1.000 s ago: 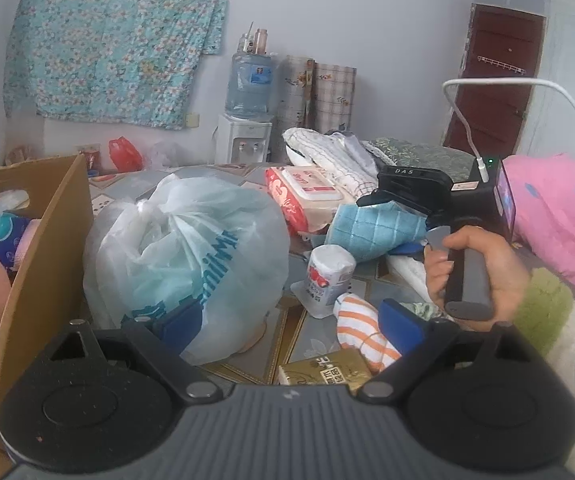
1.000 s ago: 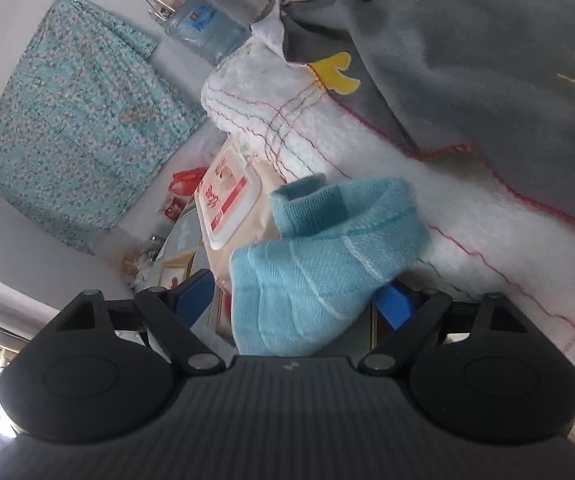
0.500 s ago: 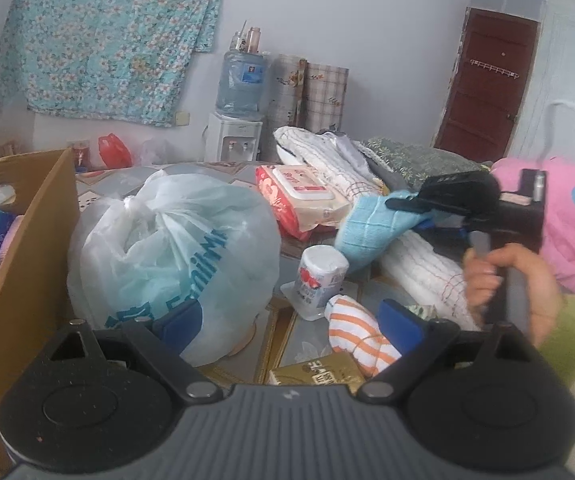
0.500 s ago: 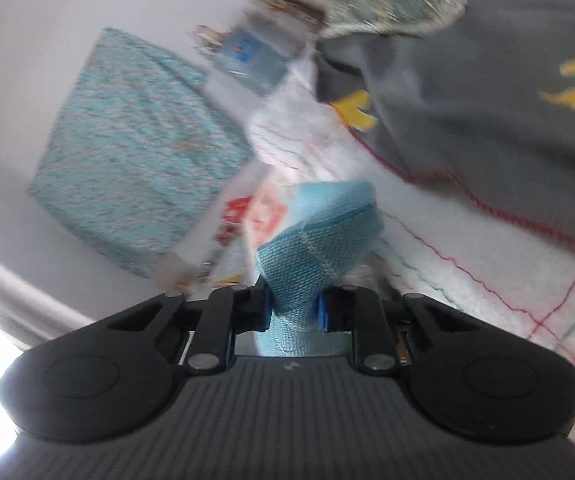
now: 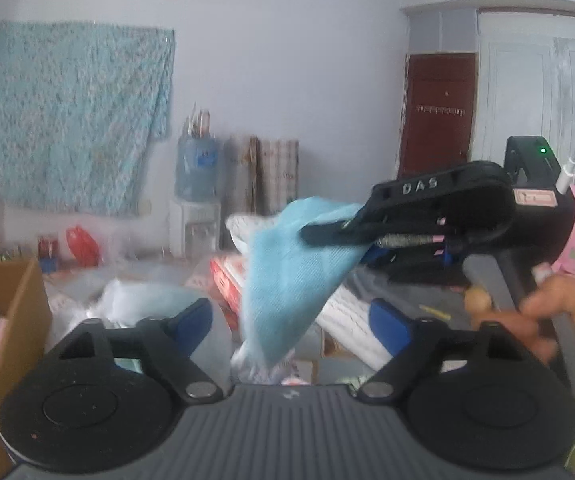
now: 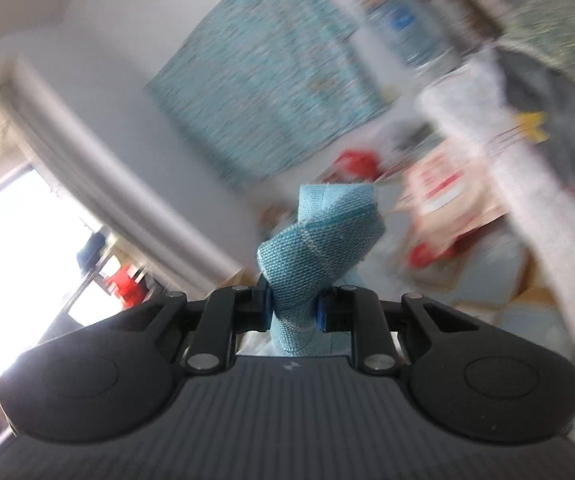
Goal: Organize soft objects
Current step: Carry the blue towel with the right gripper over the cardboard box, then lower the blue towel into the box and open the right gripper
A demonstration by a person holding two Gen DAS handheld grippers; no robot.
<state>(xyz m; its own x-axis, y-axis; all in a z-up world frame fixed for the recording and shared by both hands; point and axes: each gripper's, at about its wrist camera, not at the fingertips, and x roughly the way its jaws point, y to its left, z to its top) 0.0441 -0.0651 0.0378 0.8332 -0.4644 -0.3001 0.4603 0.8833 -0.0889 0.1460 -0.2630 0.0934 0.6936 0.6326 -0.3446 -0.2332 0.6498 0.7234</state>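
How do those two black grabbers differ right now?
The right gripper has its jaws shut on a light blue cloth; the left gripper stands open and grips nothing, though its jaws have just been closing a little. The right one is lifted, the cloth dangling from it; the left sits lower, before the clutter. Both have black bodies and blue pads.

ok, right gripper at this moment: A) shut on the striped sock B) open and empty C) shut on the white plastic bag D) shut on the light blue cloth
D. In the right wrist view the right gripper has its blue pads pressed against the light blue cloth, and the left wrist view shows that cloth hanging from it above the clutter.
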